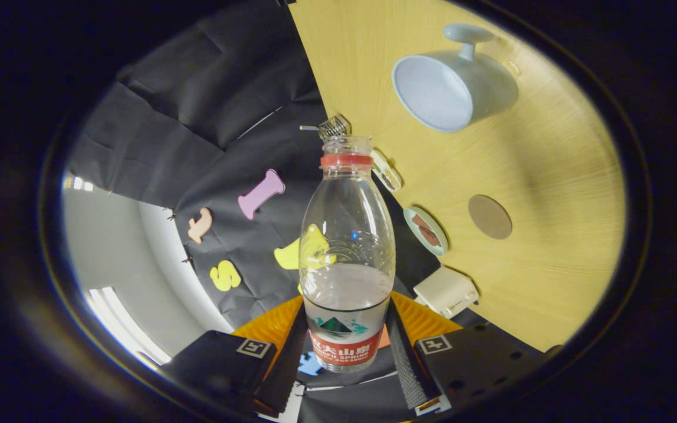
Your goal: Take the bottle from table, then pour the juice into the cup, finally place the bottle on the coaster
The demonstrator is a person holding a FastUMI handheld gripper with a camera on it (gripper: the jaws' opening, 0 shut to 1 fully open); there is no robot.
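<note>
Gripper (347, 352) closed on the water bottle (347, 258), both fingers pressing the labelled lower body, bottle lifted clear of the table (550, 176) and rolled sideways relative to it. Cap is off, red neck ring showing. Clear liquid fills roughly the lower third, rest is air. My read: light, thin-walled plastic, will dent under squeeze and could slip at the glossy label. The low grip on the filled section looks right, stiffest part.

Right of the bottle: small dish (426, 230) with something brown on it, white block (446, 289) just beside it. Beyond those, the round brown coaster (489, 217), bare. Further on, pale blue cup (447, 88), handle away from the gripper, mouth facing this way, looks empty. Pour not started, bottle well apart from cup.
</note>
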